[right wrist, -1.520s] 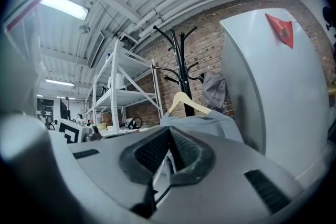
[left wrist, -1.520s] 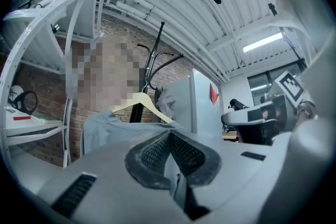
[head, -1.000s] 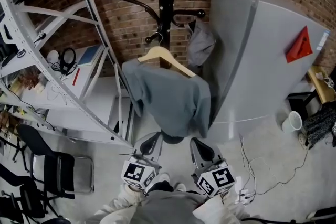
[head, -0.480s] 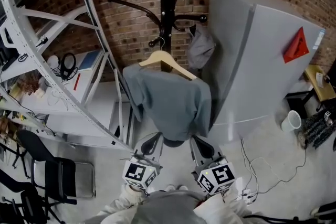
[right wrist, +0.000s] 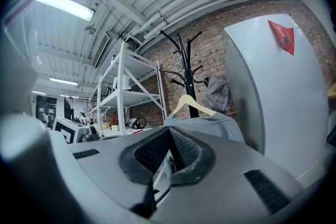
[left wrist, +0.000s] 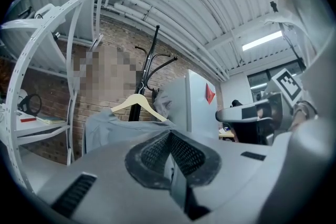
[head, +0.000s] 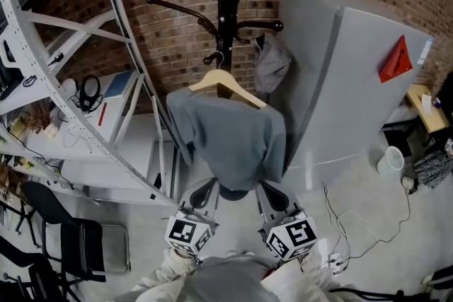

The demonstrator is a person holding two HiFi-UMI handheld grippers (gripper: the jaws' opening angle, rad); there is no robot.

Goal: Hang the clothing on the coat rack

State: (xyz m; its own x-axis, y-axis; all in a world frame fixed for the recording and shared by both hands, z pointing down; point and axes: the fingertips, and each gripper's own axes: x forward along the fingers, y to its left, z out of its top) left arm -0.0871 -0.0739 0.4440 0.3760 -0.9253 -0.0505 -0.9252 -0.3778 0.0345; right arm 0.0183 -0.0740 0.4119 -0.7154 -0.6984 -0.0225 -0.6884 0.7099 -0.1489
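A grey garment (head: 230, 134) hangs on a wooden hanger (head: 225, 80), whose hook sits on a lower arm of the black coat rack (head: 225, 3). Just below the garment's hem, my left gripper (head: 203, 193) and right gripper (head: 272, 196) point up side by side. Both are shut, with nothing between the pads. In the left gripper view, the left gripper (left wrist: 169, 150) has its pads pressed together, with the garment (left wrist: 105, 126) and hanger (left wrist: 137, 102) beyond. From the right gripper (right wrist: 169, 145), the hanger (right wrist: 191, 105) and garment (right wrist: 210, 123) show ahead.
A second grey cloth (head: 271, 64) hangs on another rack arm. A tall grey cabinet (head: 347, 81) stands close on the right, white metal shelving (head: 92, 95) on the left. On the floor are a black chair (head: 78, 237), a white cup (head: 389, 161) and cables (head: 354, 223).
The head view has drifted slightly. The garment stays on the rack and both grippers stay shut below it.
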